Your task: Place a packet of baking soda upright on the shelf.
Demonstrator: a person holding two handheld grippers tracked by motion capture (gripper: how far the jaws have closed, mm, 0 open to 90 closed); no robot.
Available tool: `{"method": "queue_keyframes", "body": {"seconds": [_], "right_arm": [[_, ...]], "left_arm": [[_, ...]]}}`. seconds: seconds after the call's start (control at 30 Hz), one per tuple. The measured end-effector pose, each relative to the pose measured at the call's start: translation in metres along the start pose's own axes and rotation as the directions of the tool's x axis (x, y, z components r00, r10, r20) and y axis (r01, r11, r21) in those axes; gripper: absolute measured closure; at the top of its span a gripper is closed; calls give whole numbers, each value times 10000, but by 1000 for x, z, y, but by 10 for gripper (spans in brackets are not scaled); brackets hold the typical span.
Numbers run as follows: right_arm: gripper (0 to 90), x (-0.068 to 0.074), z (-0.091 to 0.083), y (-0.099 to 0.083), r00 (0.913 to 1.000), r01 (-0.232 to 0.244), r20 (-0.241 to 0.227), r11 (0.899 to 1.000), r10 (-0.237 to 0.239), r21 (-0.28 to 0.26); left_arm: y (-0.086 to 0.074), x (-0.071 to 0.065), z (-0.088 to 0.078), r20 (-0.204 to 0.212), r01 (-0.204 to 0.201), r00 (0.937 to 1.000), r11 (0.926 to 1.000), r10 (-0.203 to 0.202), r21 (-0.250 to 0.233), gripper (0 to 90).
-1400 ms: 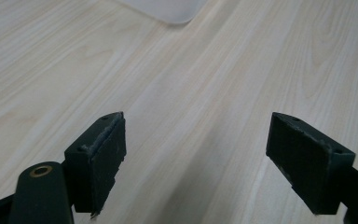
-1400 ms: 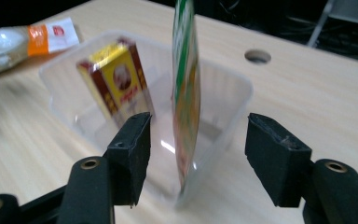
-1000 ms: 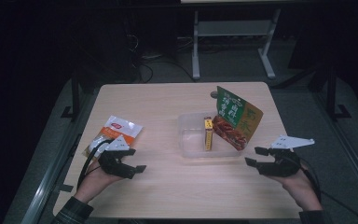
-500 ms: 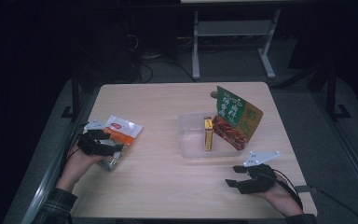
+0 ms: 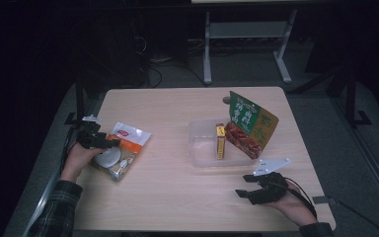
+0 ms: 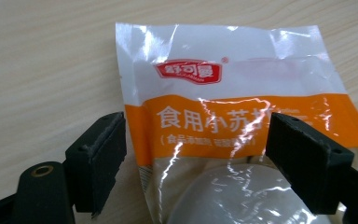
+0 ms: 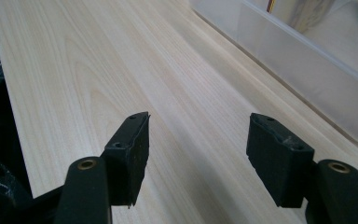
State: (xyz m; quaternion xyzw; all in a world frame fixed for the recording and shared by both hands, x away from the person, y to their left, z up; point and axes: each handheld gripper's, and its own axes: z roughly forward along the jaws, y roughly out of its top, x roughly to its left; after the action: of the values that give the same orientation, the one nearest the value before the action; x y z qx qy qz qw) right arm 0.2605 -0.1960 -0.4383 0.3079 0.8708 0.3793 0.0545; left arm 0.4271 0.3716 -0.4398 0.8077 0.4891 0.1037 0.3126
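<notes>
Careful: your left gripper (image 6: 193, 154) has its jaws apart astride the orange-and-white pouch (image 6: 233, 116) lying flat at the table's (image 5: 177, 197) left edge, so closing now may just pinch slick film & slip off; right gripper (image 7: 198, 154) sits agape, holding nothing.

The wooden table (image 5: 177, 197) is carrying a clear box (image 5: 200, 148) near its middle, and a white and orange packet (image 5: 123, 148) is lying well left of the box.
</notes>
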Motion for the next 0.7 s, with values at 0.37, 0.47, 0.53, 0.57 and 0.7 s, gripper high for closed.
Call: {"method": "queue_keyframes", "body": {"seconds": [0.37, 0.47, 0.53, 0.57, 0.7], "right_arm": [[388, 0, -1, 0, 10000, 66, 60, 10000, -67, 41], [389, 1, -1, 1, 9999, 148, 63, 9999, -149, 13], [389, 1, -1, 1, 9998, 166, 89, 9999, -166, 40], [389, 1, -1, 1, 9998, 173, 91, 9998, -173, 42], [389, 2, -1, 2, 9998, 164, 94, 9999, -165, 41]], "left_arm": [[-6, 11, 9, 967, 723, 9924, 9966, -759, 404, 280], [-7, 10, 9, 1080, 609, 9920, 9971, -655, 452, 335], [-7, 10, 8, 1208, 602, 9905, 9972, -652, 444, 383], [-7, 10, 9, 1277, 594, 9897, 9974, -641, 410, 409], [-8, 9, 9, 1344, 437, 9897, 9983, -485, 384, 544]]}}
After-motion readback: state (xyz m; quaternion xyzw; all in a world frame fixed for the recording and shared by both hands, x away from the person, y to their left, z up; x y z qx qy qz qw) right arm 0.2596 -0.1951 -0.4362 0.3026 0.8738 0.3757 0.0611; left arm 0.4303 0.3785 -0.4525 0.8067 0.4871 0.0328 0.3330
